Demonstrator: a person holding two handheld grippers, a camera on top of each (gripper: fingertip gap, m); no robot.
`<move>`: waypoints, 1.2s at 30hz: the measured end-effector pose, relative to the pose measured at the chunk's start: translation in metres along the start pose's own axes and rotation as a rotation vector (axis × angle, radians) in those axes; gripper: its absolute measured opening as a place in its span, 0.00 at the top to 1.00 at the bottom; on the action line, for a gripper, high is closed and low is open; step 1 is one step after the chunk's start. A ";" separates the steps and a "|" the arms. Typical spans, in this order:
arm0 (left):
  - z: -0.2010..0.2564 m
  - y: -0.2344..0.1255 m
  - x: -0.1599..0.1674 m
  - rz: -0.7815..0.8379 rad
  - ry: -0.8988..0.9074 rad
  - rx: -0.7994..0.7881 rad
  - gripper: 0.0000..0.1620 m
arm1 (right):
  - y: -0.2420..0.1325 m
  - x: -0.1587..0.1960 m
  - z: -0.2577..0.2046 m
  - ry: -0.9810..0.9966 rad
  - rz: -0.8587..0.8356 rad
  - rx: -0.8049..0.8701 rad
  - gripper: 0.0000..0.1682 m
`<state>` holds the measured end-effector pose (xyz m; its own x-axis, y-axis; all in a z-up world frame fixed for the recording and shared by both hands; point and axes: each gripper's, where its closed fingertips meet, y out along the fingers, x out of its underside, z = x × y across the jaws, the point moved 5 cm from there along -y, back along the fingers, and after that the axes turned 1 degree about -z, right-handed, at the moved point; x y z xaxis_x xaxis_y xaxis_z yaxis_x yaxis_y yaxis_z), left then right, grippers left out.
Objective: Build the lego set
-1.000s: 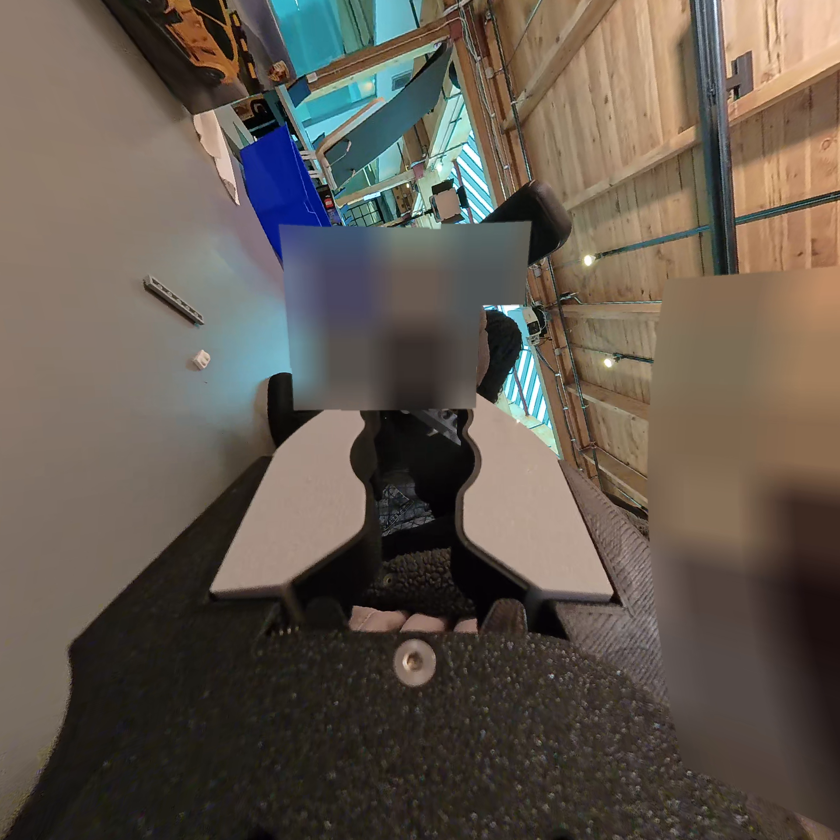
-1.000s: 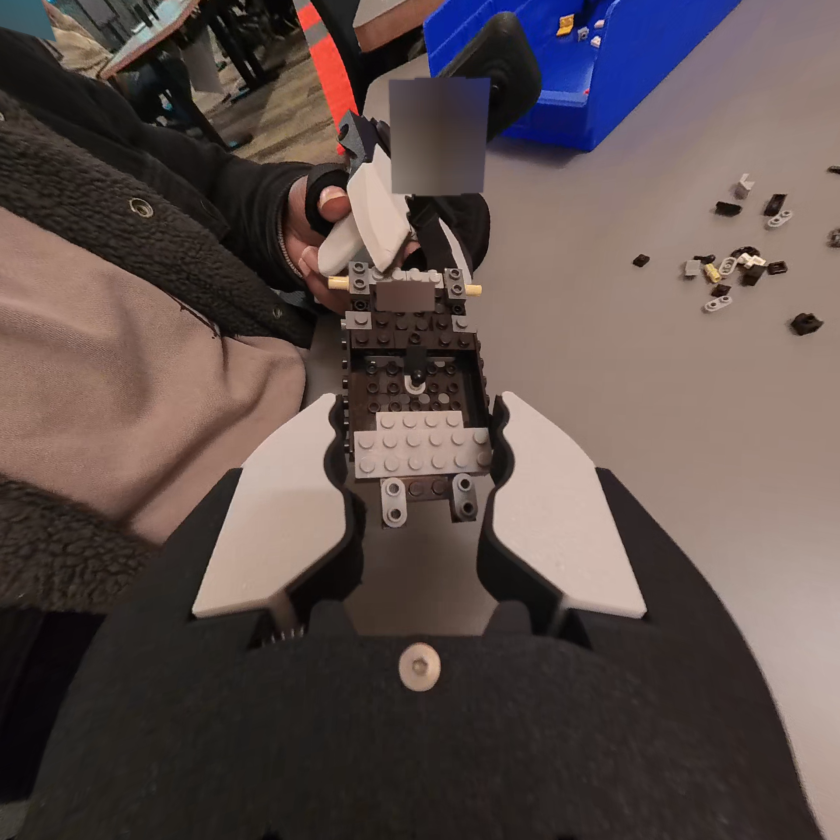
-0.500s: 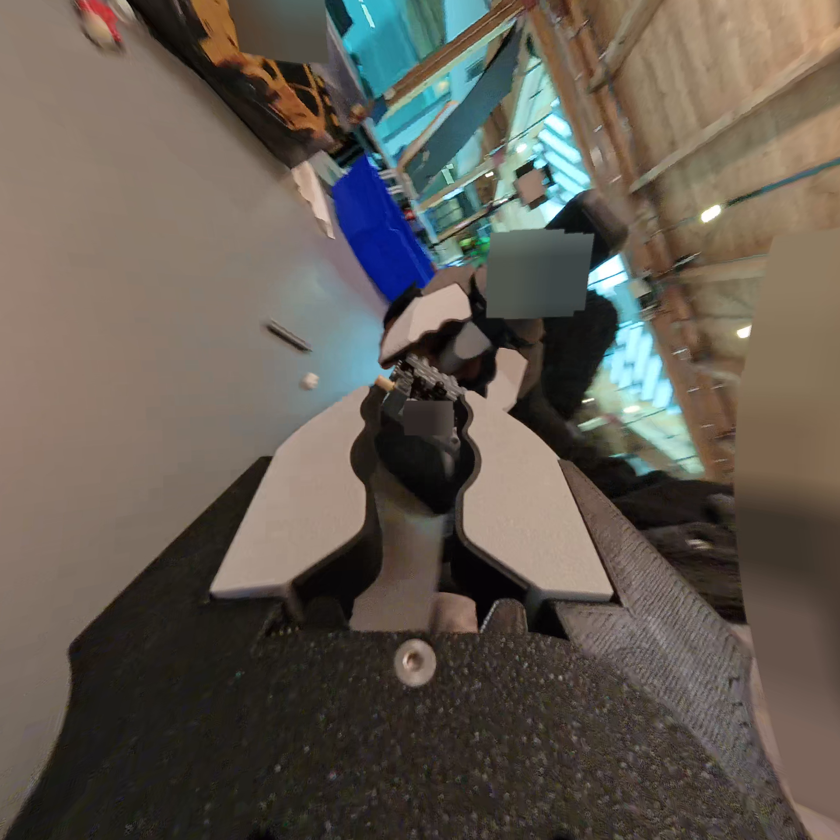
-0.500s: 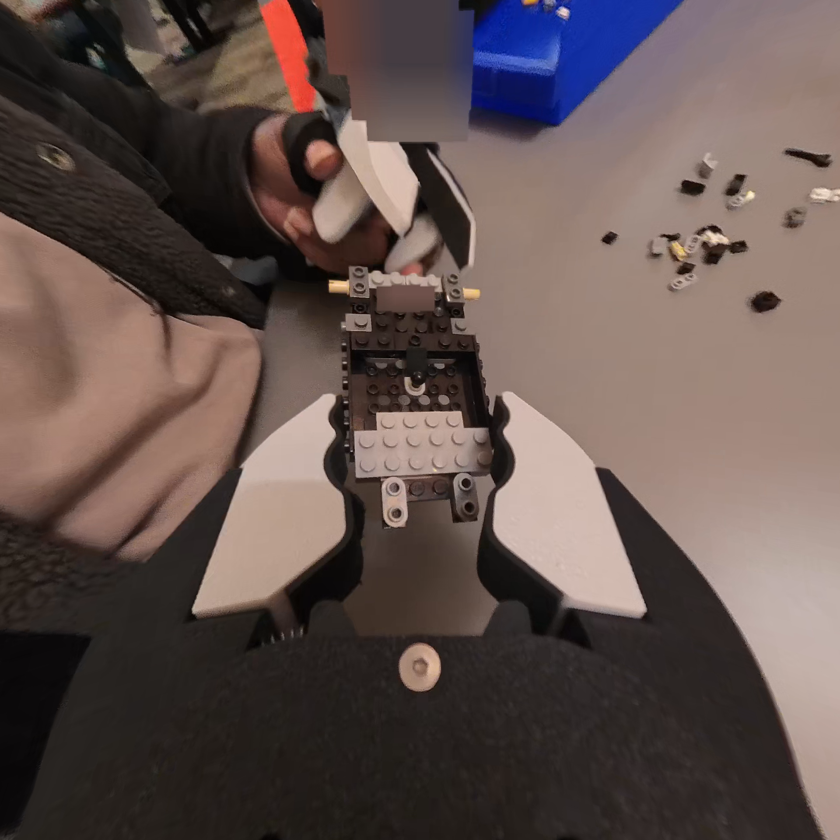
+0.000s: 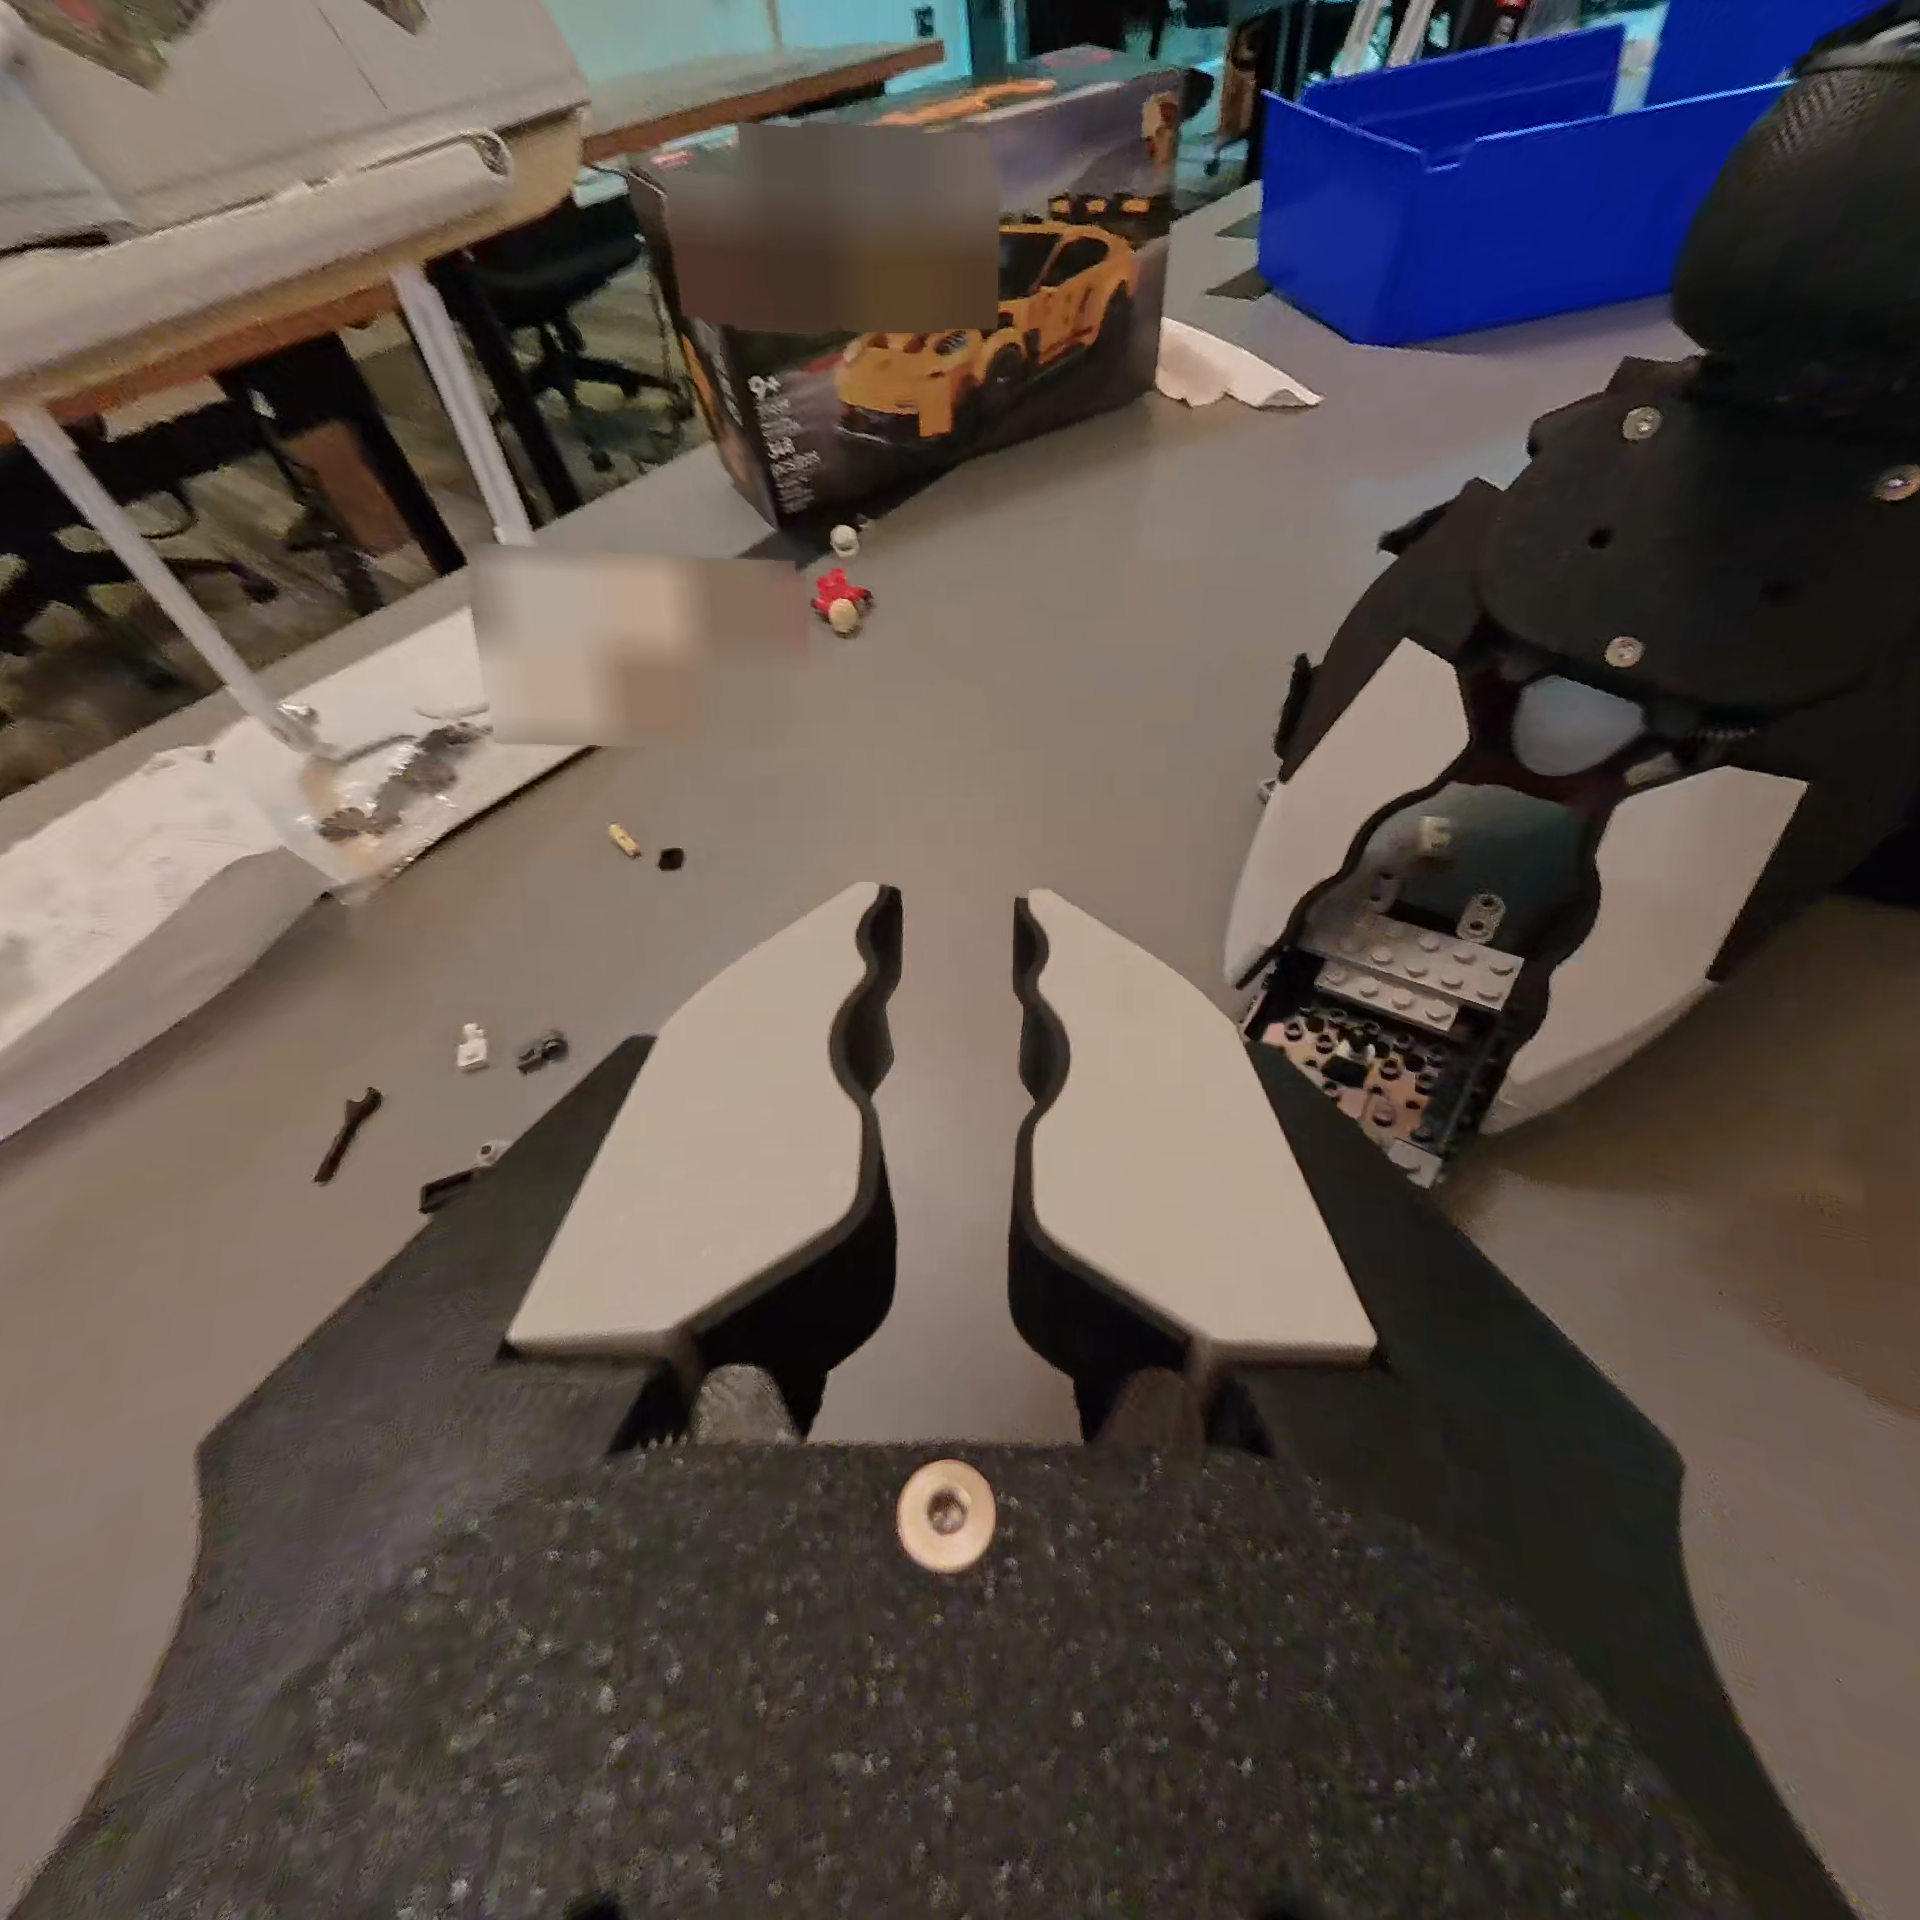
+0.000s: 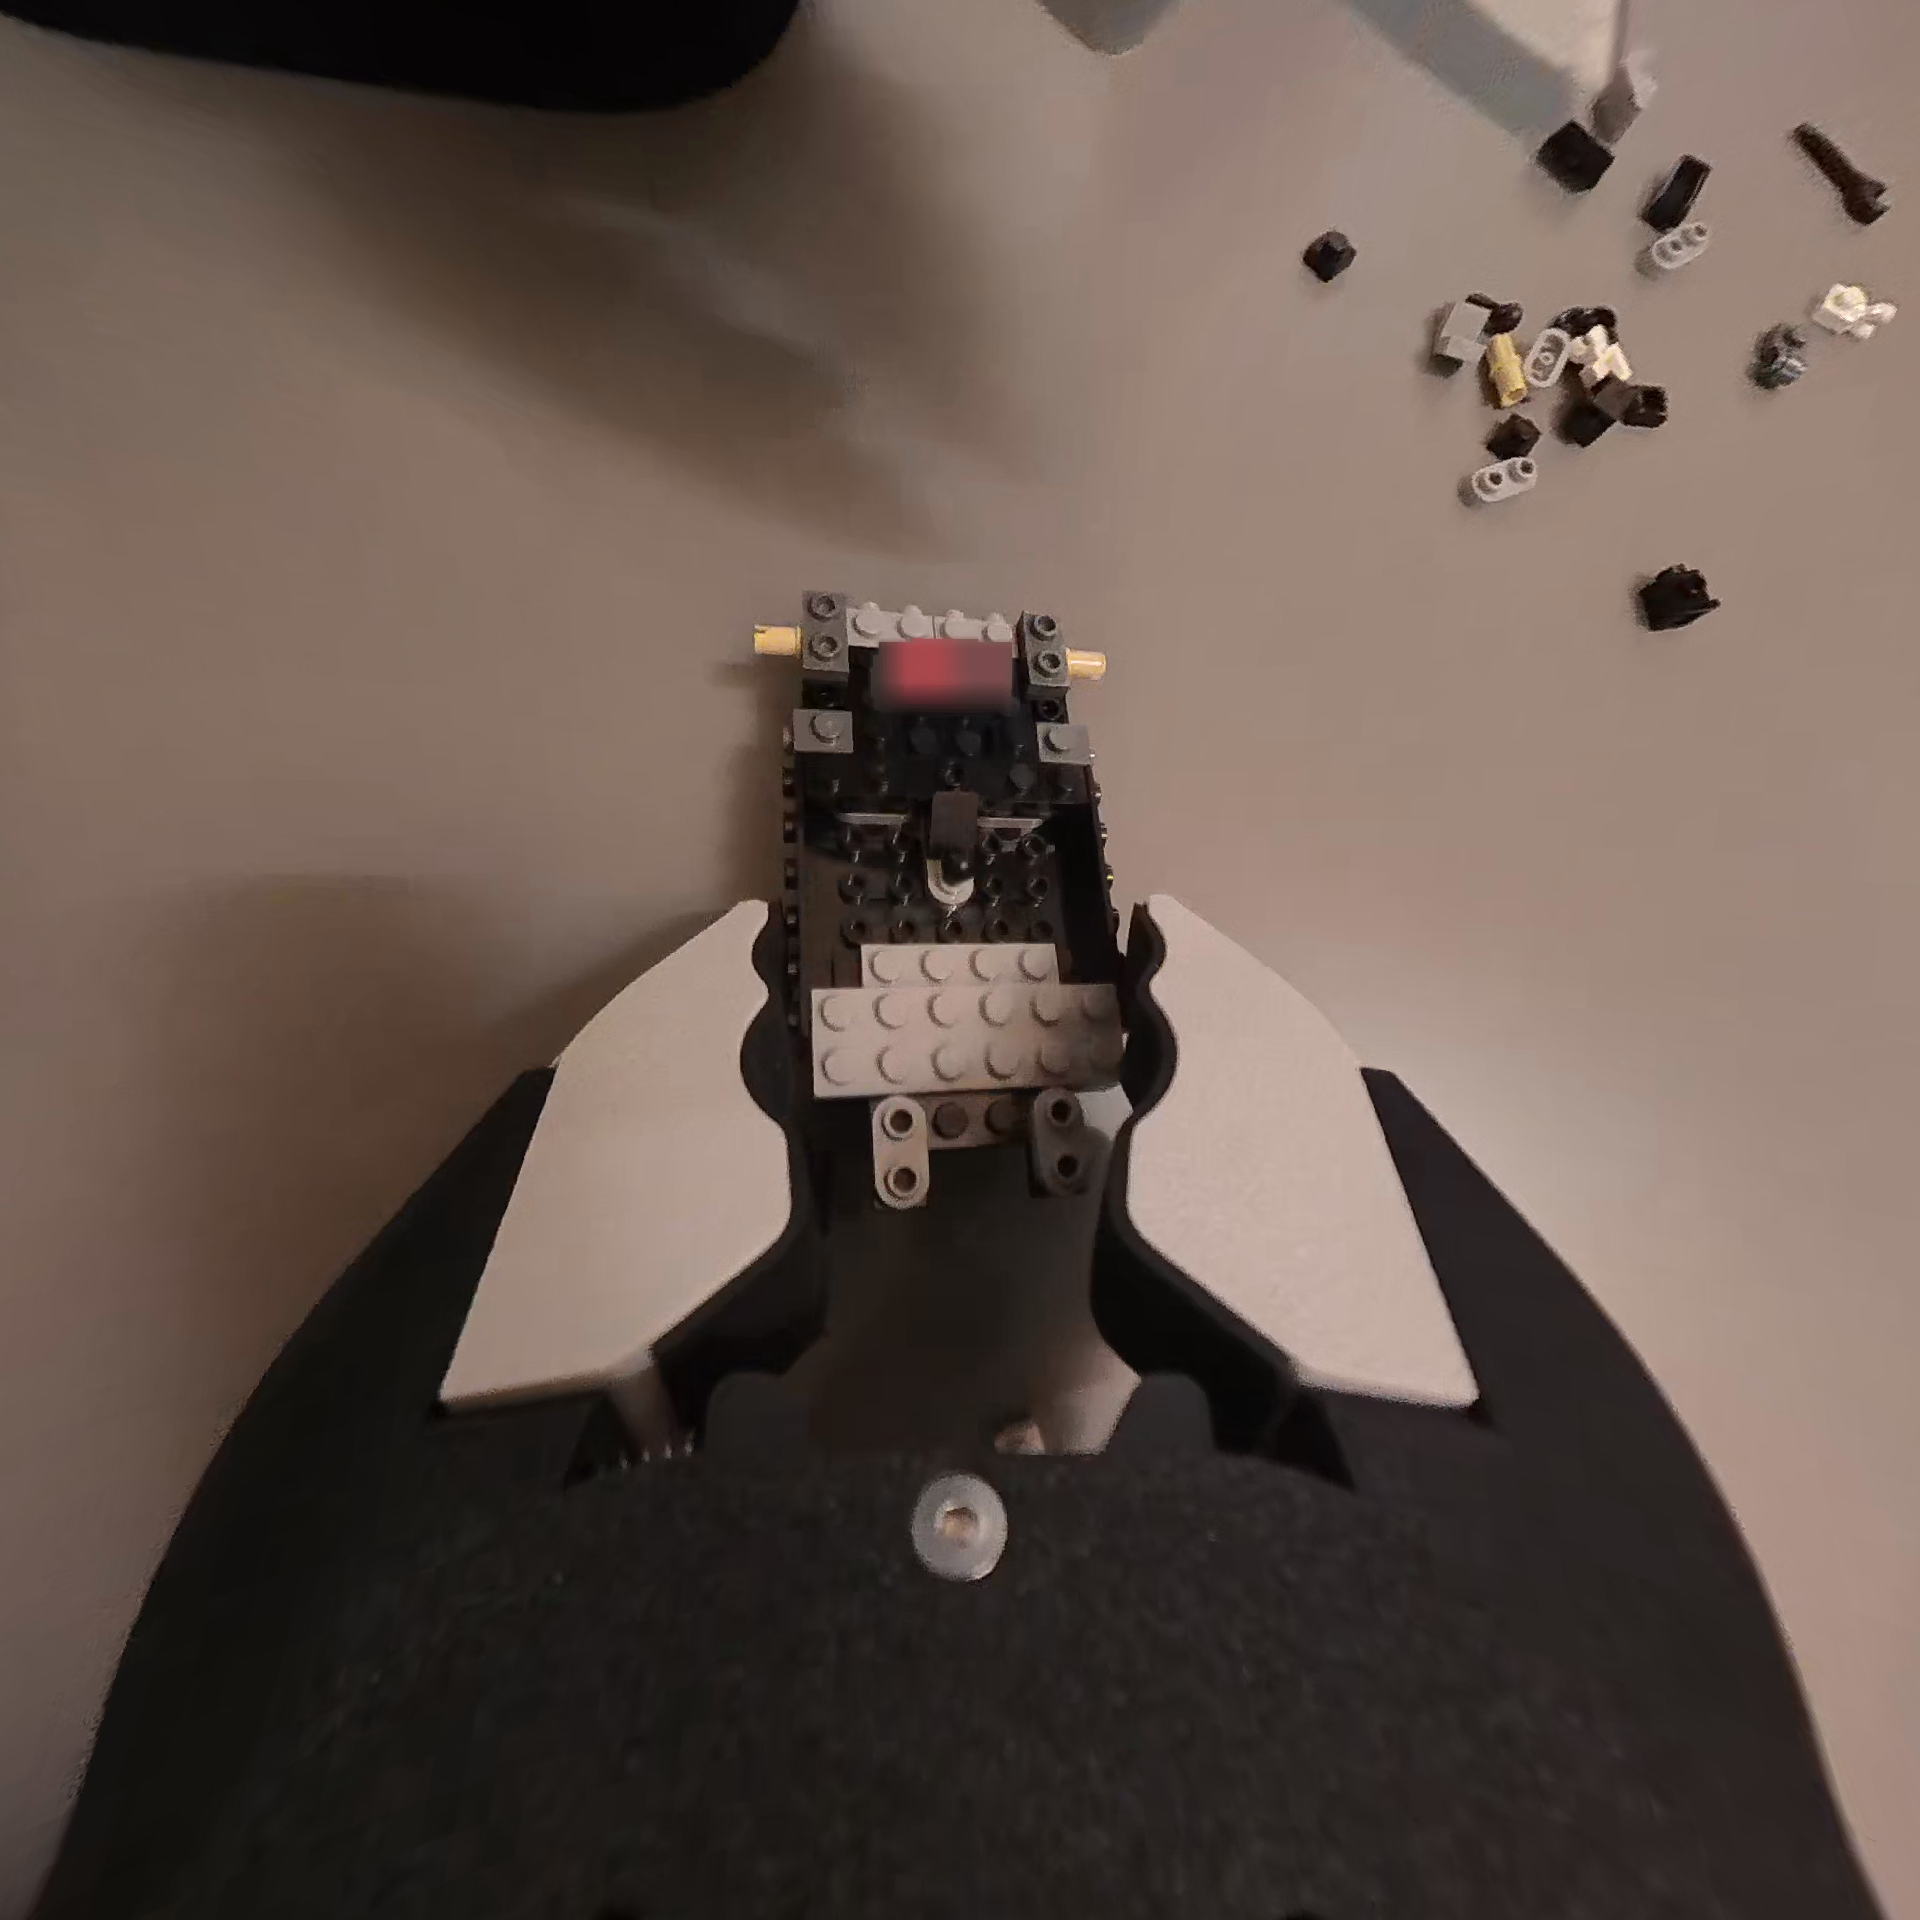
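Note:
My right gripper is shut on a partly built black and grey lego chassis, gripping its rear sides and holding it over the grey table. The chassis has grey plates at the near end and tan pins sticking out at the far end. In the left wrist view, that gripper and the chassis are at the right, close to the table. My left gripper is open and empty, low over the table to the left of the chassis.
A lego box with a yellow car picture and a blue bin stand at the back. Paper and a plastic bag lie at the left. Loose small pieces are scattered on the table; a red figure lies mid-table.
My left gripper has swung from pointing up towards the person to pointing across the table. My right gripper has tilted down over the table with the chassis; the left gripper has left its view.

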<state>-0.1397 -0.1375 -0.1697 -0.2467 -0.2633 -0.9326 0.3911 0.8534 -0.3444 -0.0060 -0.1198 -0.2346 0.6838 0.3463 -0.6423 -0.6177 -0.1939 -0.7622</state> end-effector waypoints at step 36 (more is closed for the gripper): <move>0.053 0.012 0.060 -0.391 0.269 0.455 0.51 | -0.098 0.045 0.070 0.359 0.369 0.320 0.74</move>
<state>-0.1023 -0.1670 -0.2353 -0.6371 -0.3433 -0.6901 0.5488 0.4267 -0.7189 0.0585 -0.0211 -0.1829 0.4558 -0.0339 -0.8894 -0.8872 0.0625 -0.4571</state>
